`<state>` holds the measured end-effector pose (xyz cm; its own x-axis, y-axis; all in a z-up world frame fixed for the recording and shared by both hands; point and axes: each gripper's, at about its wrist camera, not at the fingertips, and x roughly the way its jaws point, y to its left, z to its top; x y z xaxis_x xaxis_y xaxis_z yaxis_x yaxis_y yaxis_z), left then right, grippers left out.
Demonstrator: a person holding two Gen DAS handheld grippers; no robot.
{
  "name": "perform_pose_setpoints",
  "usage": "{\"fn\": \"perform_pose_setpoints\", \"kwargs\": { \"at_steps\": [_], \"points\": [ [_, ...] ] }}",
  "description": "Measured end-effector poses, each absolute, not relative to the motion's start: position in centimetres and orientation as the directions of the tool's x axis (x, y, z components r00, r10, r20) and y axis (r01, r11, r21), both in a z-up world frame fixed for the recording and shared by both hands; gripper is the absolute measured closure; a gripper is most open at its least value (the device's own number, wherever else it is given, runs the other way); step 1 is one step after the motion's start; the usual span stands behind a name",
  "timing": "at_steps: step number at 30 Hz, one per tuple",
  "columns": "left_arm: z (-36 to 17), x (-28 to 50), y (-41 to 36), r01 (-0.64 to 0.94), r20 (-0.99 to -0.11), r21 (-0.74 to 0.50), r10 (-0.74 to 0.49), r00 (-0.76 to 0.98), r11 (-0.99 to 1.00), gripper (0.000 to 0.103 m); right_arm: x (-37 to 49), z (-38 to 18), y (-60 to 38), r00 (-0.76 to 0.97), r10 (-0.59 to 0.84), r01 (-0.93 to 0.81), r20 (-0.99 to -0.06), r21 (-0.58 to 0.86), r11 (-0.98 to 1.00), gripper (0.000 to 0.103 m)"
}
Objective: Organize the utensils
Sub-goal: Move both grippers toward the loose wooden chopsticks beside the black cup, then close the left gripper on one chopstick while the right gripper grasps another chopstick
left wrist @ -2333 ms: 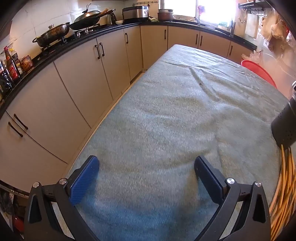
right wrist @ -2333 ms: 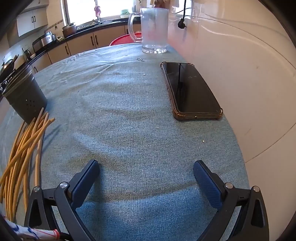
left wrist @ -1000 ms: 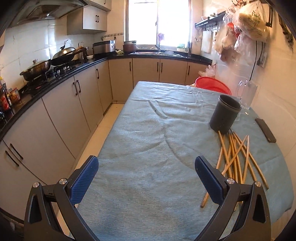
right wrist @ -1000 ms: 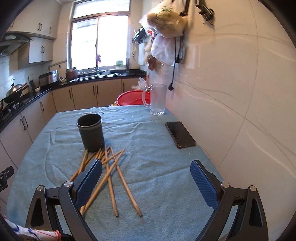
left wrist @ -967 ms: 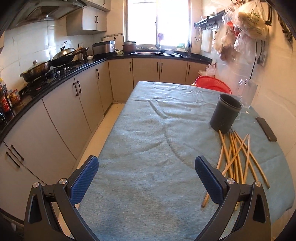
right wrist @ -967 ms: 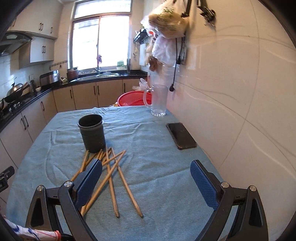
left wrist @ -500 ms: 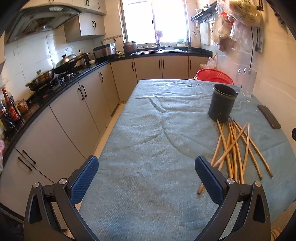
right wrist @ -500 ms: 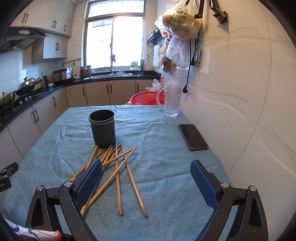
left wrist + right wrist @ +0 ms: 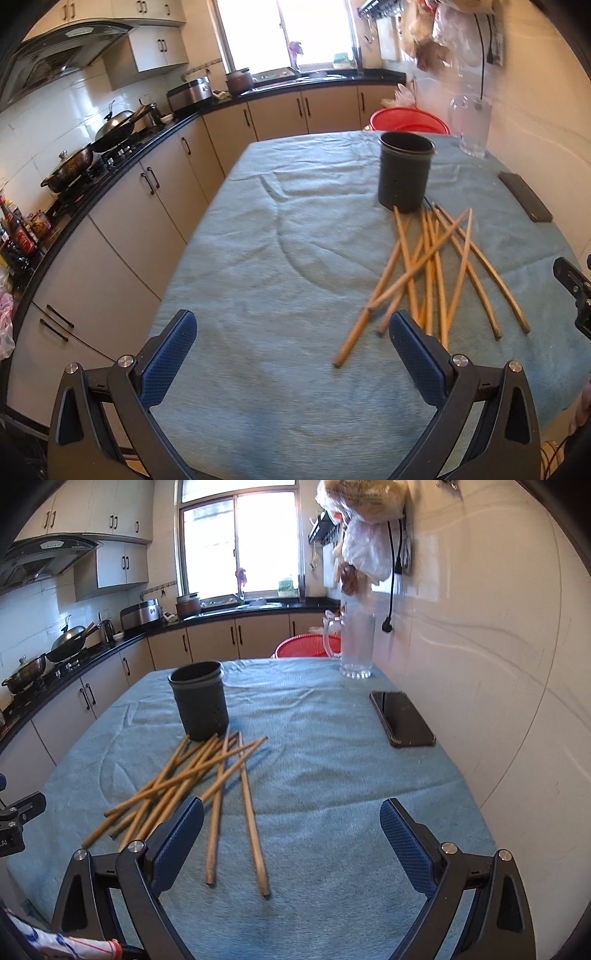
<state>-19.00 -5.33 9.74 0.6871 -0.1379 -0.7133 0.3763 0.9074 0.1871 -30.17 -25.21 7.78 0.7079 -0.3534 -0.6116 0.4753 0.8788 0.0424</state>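
Where fingers (image 9: pixel 177 834) overlap, chopsticks (image 9: pixel 207 771) partly hidden.

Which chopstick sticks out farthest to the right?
In the right wrist view, the chopstick ending rightmost near the camera; it lies apart, while the other chopsticks fan left.

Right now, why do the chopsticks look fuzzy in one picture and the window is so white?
In the left wrist view the chopsticks and cup are smeared by motion blur, and the window is washed out white. In the right wrist view the chopsticks look sharper and the phone shows glare; both views bend straight lines.
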Motion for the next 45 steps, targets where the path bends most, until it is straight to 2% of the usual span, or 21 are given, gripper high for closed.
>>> {"fn": "perform_pose_setpoints", "kwargs": {
  "at_steps": [6, 11, 12, 13, 14, 16, 17, 21, 30, 32, 33, 34, 36, 42, 45],
  "points": [
    [10.0, -18.3, -7.2, 0.445, -0.731, 0.184, -0.18, 0.658, 0.876, 0.0, -30.3, 6.6, -27.6, 0.706, -0.316, 0.468, -0.634, 0.082, 0.88, 0.005],
    [11.0, -16.0, -9.1, 0.559, -0.769, 0.072, -0.311, 0.559, 0.826, 0.001, -29.8, 6.0, -29.4, 0.698, -0.277, 0.454, -0.66, 0.109, 0.885, 0.005],
    [10.9, -15.6, -9.7, 0.577, -0.777, 0.053, -0.329, 0.537, 0.815, 0.009, -29.8, 5.9, -29.7, 0.696, -0.274, 0.454, -0.664, 0.111, 0.884, 0.005],
    [10.6, -15.1, -10.4, 0.602, -0.79, 0.03, -0.35, 0.503, 0.798, 0.022, -29.8, 5.7, -29.9, 0.693, -0.272, 0.456, -0.667, 0.114, 0.883, 0.005],
    [10.1, -14.5, -11.4, 0.631, -0.808, 0.011, -0.365, 0.462, 0.775, 0.03, -29.8, 5.5, -30.2, 0.69, -0.269, 0.459, -0.672, 0.118, 0.881, 0.005],
    [8.8, -13.7, -13.4, 0.67, -0.839, 0.017, -0.354, 0.414, 0.742, 0.054, -29.8, 5.2, -30.5, 0.689, -0.254, 0.459, -0.679, 0.138, 0.877, 0.005],
    [8.1, -13.4, -14.7, 0.697, -0.851, 0.027, -0.349, 0.392, 0.717, 0.057, -29.9, 5.1, -30.6, 0.69, -0.241, 0.457, -0.683, 0.152, 0.876, 0.005],
    [5.7, -12.2, -18.5, 0.78, -0.891, 0.004, -0.353, 0.287, 0.626, 0.064, -30.0, 4.8, -30.9, 0.686, -0.218, 0.446, -0.695, 0.164, 0.88, 0.006],
    [3.7, -11.0, -23.2, 0.866, -0.926, 0.039, -0.308, 0.219, 0.498, 0.065, -30.1, 4.5, -32.0, 0.678, -0.197, 0.455, -0.708, 0.195, 0.869, 0.006],
    [3.1, -11.0, -23.9, 0.877, -0.935, 0.071, -0.275, 0.225, 0.476, 0.073, -29.9, 4.3, -32.0, 0.676, -0.186, 0.454, -0.713, 0.203, 0.868, 0.006],
    [2.8, -10.9, -24.1, 0.881, -0.939, 0.073, -0.266, 0.219, 0.468, 0.085, -29.7, 4.3, -31.9, 0.676, -0.183, 0.452, -0.714, 0.206, 0.868, 0.006],
    [2.6, -10.9, -24.2, 0.883, -0.941, 0.073, -0.261, 0.215, 0.464, 0.093, -29.6, 4.3, -31.8, 0.676, -0.178, 0.449, -0.715, 0.208, 0.869, 0.006],
    [2.6, -10.9, -24.1, 0.881, -0.942, 0.045, -0.273, 0.195, 0.471, 0.096, -29.3, 4.2, -31.5, 0.677, -0.167, 0.44, -0.717, 0.212, 0.872, 0.005],
    [2.9, -10.3, -22.0, 0.84, -0.933, -0.041, -0.322, 0.161, 0.541, 0.097, -27.6, 4.5, -30.8, 0.697, -0.086, 0.386, -0.712, 0.271, 0.882, 0.006],
    [3.2, -9.9, -20.3, 0.802, -0.925, -0.097, -0.352, 0.147, 0.59, 0.097, -26.1, 4.4, -30.7, 0.708, 0.014, 0.334, -0.706, 0.353, 0.874, 0.012]
  ]
}}
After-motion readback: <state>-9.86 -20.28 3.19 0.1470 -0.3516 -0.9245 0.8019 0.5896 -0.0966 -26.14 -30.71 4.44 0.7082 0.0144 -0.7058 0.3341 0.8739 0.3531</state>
